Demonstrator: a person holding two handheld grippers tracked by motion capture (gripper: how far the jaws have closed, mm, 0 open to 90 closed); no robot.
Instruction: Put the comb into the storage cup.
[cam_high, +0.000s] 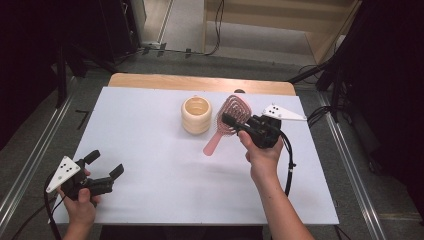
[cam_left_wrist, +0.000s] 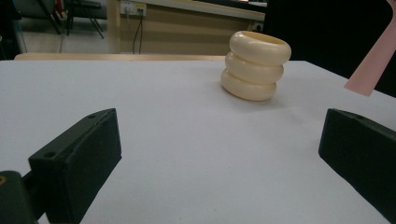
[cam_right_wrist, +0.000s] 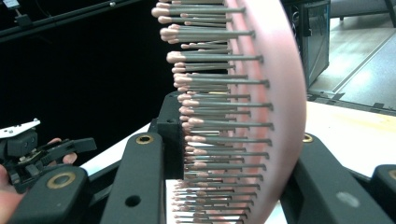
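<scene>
Right gripper view: your right gripper (cam_right_wrist: 224, 154) clamped on pink plastic bristled hairbrush (cam_right_wrist: 261, 93), lifted beside cream ribbed ceramic cup (cam_high: 196, 114). Step likely carrying; next, lower handle into cup. Left gripper (cam_high: 106, 169) spread apart, idle over white table (cam_high: 165, 170).

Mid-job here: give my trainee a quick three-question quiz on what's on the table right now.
1. True or false: the right gripper grips the pink hairbrush by its handle tip.
2. What stands left of the brush in the high view? A) cream ribbed cup B) glass jar C) blue bowl
3. Fill in: the left gripper is ____ and holds nothing.

Key: 1 false, it clamps the bristled head; 2 A; 3 open.
</scene>
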